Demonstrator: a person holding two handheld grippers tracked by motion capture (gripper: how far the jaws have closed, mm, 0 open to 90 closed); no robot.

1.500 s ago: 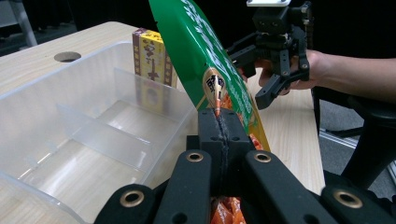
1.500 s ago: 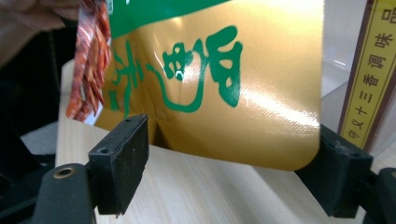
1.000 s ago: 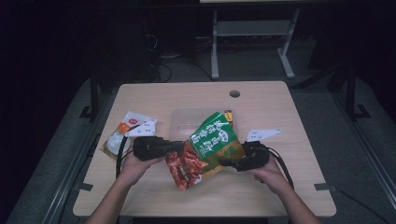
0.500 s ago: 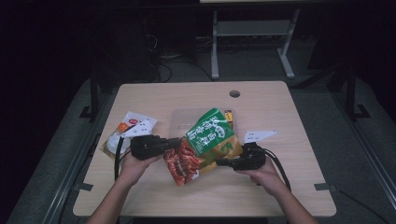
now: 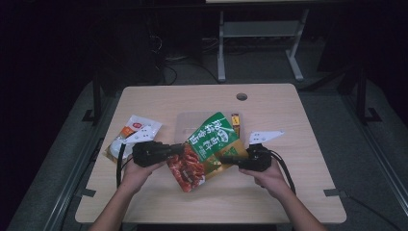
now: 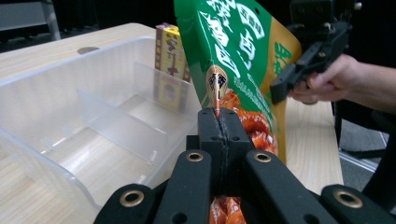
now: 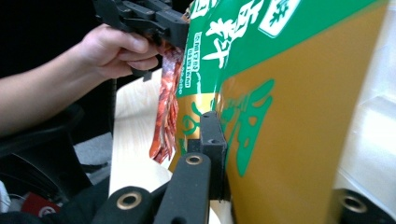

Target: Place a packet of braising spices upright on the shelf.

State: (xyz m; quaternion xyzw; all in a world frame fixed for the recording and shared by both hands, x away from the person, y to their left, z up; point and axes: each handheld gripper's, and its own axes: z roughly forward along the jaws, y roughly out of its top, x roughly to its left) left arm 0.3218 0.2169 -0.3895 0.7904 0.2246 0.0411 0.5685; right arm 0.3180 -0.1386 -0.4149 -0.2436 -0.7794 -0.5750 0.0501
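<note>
A green and orange snack bag (image 5: 208, 144) with red food printed on its lower part hangs over the near edge of a clear divided bin (image 5: 185, 122). My left gripper (image 5: 180, 150) is shut on the bag's left edge, and in the left gripper view its jaws (image 6: 218, 116) meet tightly on the seam. My right gripper (image 5: 225, 158) is shut on the bag's right side, its jaws having just closed. In the right gripper view (image 7: 219, 130) the bag (image 7: 289, 116) hides one jaw.
The clear bin (image 6: 93, 116) has inner dividers and holds a yellow box (image 6: 170, 60) at its far end. White and orange packets (image 5: 134, 132) lie at the table's left, a white packet (image 5: 267, 136) at the right. A cable hole (image 5: 242, 96) sits near the far edge.
The right gripper's jaws have closed onto the bag's right side. Both hands and the bag have stayed almost in place.
</note>
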